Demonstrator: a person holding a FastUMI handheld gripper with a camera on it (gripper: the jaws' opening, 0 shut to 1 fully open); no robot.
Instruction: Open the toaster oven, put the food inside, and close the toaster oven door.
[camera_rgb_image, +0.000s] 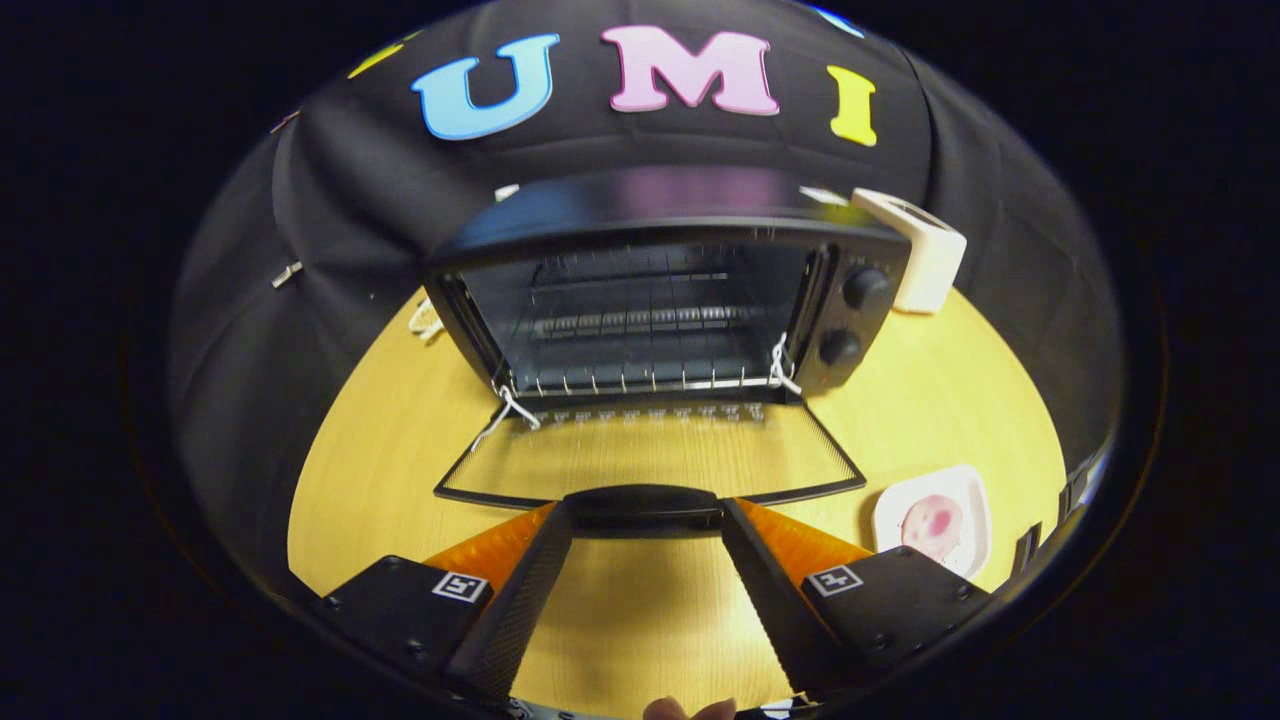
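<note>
With the toaster oven (660, 300) door (650, 455) down flat, gripper (645, 520) spread wide astride its handle (645, 505); food (930, 525) on plate (975, 490) looks soft, light — pinch gently at edge.

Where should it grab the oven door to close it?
At the handle, the black bar along the front edge of the door, which lies open and flat. It sits just ahead of the open gripper, fingertips at either end. Best come from the front, probably from beneath to lift it.

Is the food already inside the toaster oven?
No, the food sits on its white plate on the table beside the open door, while the oven rack is bare and the fingers flank the door handle.
</note>
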